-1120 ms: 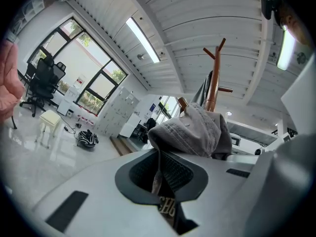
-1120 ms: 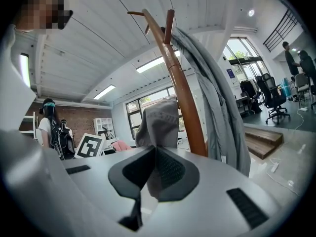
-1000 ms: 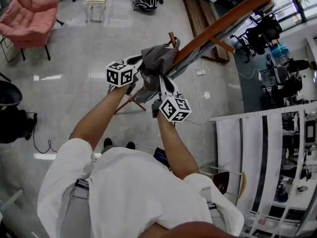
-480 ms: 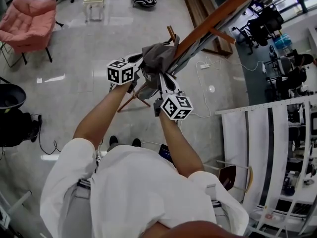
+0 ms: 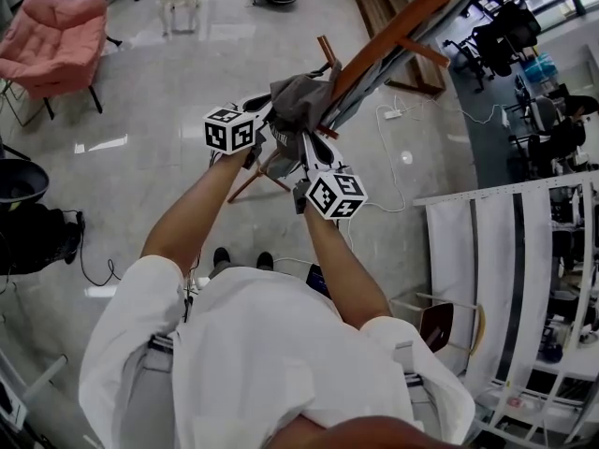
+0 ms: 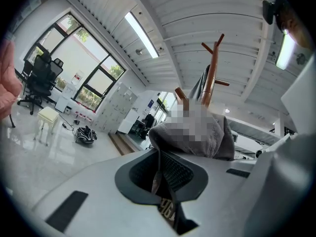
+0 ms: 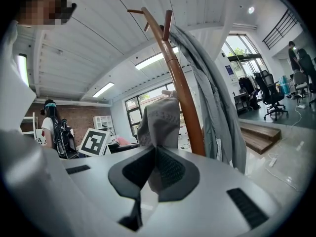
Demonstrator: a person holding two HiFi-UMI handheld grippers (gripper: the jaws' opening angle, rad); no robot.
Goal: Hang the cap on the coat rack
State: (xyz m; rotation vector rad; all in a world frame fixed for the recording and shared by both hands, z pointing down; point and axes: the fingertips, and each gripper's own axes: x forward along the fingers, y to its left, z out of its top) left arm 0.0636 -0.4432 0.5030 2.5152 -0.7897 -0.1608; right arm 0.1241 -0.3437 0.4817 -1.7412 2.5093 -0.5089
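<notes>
nothing legible anywhere; the pale print on the strap point(image 6: 168, 212) of the cap point(image 6: 219, 143) is too blurred.

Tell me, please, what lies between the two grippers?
The cap fills that gap in the head view: the left gripper and the right gripper each clamp an edge of it, close by the rack.
</notes>
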